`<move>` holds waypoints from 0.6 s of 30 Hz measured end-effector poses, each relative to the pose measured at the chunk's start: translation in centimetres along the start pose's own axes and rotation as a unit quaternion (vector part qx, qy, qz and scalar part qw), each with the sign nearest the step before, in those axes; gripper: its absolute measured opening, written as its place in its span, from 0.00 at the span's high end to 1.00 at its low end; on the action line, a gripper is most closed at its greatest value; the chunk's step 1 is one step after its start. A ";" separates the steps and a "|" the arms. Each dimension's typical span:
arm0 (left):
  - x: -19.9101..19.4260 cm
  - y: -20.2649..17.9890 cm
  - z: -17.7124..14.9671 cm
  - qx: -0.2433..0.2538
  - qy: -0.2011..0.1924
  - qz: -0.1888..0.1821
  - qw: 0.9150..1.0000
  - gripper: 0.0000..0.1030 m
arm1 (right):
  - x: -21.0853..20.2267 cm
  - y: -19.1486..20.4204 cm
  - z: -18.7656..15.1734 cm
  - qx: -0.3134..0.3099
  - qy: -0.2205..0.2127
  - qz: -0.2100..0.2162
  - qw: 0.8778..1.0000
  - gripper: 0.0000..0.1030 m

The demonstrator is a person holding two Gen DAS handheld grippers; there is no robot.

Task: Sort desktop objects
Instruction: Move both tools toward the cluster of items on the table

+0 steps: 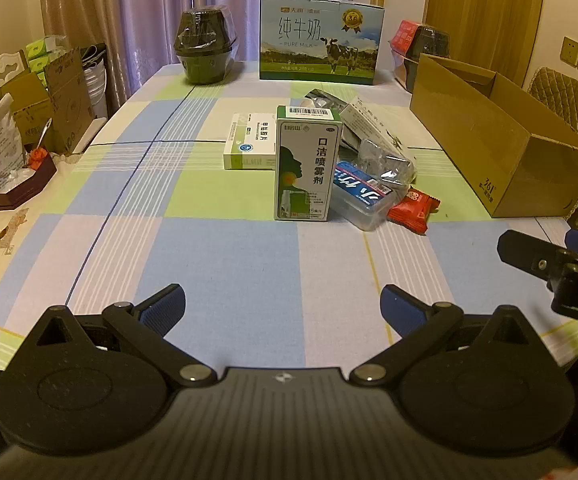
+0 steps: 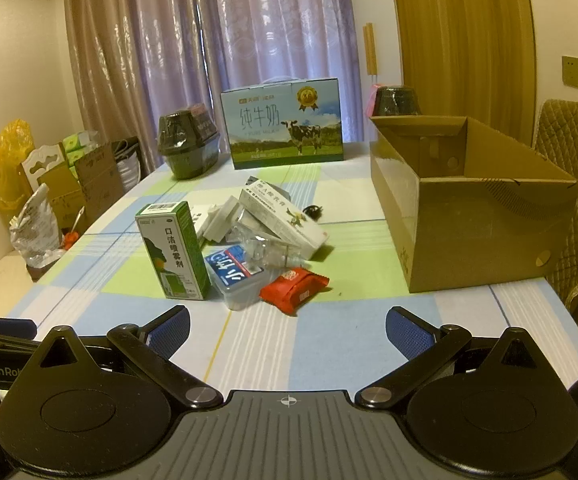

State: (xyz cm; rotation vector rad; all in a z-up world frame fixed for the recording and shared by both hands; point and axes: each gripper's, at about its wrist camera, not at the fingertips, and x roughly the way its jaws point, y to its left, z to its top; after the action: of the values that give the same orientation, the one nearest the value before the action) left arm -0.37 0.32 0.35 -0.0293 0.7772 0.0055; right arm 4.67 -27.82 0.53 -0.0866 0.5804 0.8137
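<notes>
A pile of small items lies mid-table. An upright green-and-white spray box [image 1: 308,164] [image 2: 173,250] stands in front. Beside it lie a clear case with a blue label [image 1: 363,196] [image 2: 235,274], a red snack packet [image 1: 413,210] [image 2: 295,289], a long white box [image 2: 283,216] [image 1: 369,124] and a flat white-green box [image 1: 249,142]. An open brown cardboard box [image 1: 501,140] [image 2: 469,208] sits at the right. My left gripper [image 1: 283,310] and right gripper [image 2: 288,332] both hover open over the near table edge, well short of the pile, holding nothing.
A milk carton case [image 1: 321,44] [image 2: 285,124] and dark wrapped pots [image 1: 205,46] [image 2: 395,102] stand at the far end. Bags and boxes [image 1: 17,132] crowd the left side. A padded chair [image 2: 577,200] is behind the cardboard box. The checked tablecloth [image 2: 329,344] stretches between grippers and pile.
</notes>
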 end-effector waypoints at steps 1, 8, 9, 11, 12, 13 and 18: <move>0.0 0.0 0.0 0.000 0.000 0.000 1.000 0.01 | 0.0 0.0 0.0 0.000 0.000 0.000 1.000 0.02; 0.0 0.0 0.0 -0.001 0.000 0.001 1.000 0.01 | 0.0 0.0 0.0 -0.002 0.001 0.002 1.000 0.02; 0.0 0.0 0.0 -0.001 0.000 0.001 1.000 0.01 | 0.0 0.0 0.0 -0.002 0.001 0.002 1.000 0.02; 0.0 0.0 0.0 -0.001 0.000 0.001 1.000 0.01 | 0.0 0.0 0.0 -0.003 0.001 0.002 1.000 0.02; 0.0 0.0 0.0 -0.001 0.000 0.001 1.000 0.01 | 0.0 0.0 0.0 -0.003 0.001 0.002 1.000 0.02; -0.1 0.0 0.0 -0.001 0.000 0.002 1.000 0.01 | 0.0 0.0 0.0 -0.003 0.001 0.002 1.000 0.02; 0.0 0.0 0.0 -0.002 0.000 0.002 1.000 0.01 | 0.0 0.0 0.0 -0.003 0.002 0.003 1.000 0.02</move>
State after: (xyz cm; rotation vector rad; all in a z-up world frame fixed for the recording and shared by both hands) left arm -0.41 0.31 0.35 -0.0322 0.7776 0.0114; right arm 4.63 -27.78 0.48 -0.0922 0.5811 0.8215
